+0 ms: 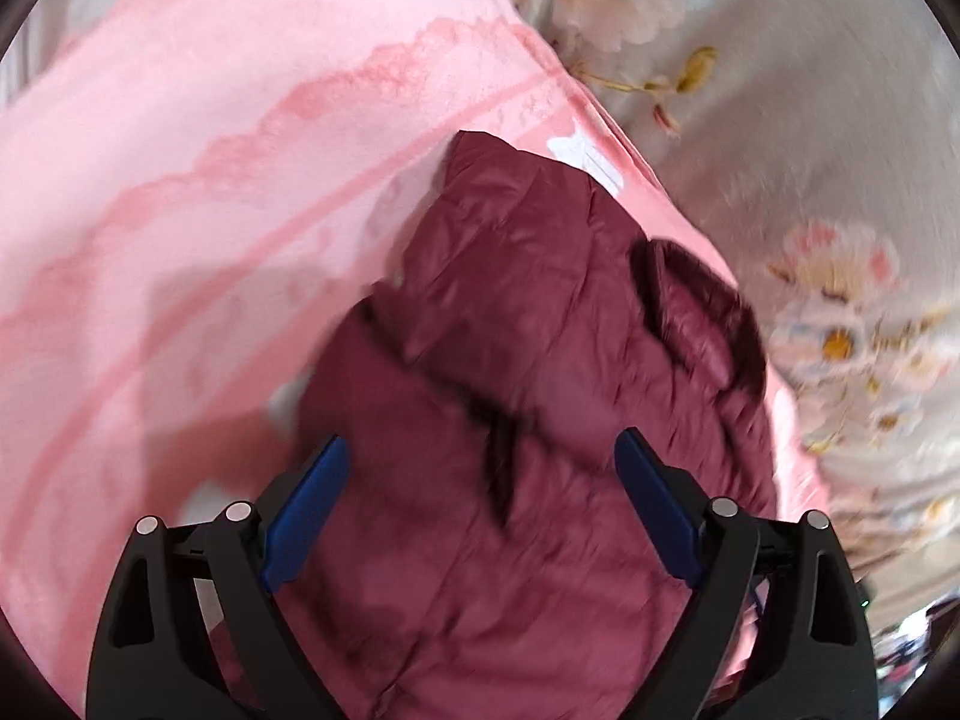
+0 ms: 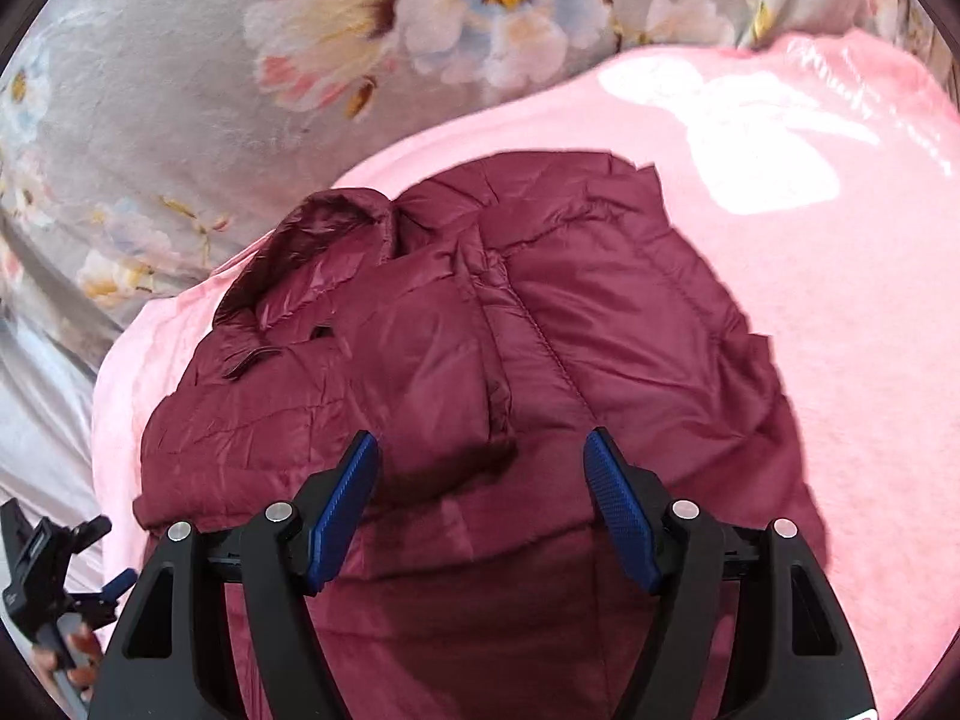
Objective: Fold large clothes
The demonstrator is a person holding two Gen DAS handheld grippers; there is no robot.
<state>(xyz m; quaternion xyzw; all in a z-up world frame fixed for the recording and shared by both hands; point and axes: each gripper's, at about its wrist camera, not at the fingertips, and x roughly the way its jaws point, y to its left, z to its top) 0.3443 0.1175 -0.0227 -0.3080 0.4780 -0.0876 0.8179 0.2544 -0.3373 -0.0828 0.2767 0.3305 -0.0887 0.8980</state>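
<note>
A maroon quilted puffer jacket point(image 2: 540, 360) lies folded on a pink blanket point(image 2: 840, 312). Its collar point(image 2: 312, 240) sits at the far left in the right wrist view. My right gripper point(image 2: 480, 480) hovers open above the jacket's near part, nothing between its blue pads point(image 2: 342, 516). In the blurred left wrist view the same jacket point(image 1: 510, 360) fills the centre, collar point(image 1: 708, 312) to the right. My left gripper point(image 1: 480, 480) is wide open over it and holds nothing. The left gripper point(image 2: 102, 564) also shows at the lower left of the right wrist view, in a hand point(image 2: 72, 660).
The pink blanket point(image 1: 210, 210) has lace-patterned stripes and a white patch point(image 1: 582, 156). A grey floral bedspread point(image 2: 240, 60) surrounds it, floral bedspread point(image 1: 810, 150) on the right in the left wrist view. Dark clutter point(image 1: 912, 648) shows at the lower right edge.
</note>
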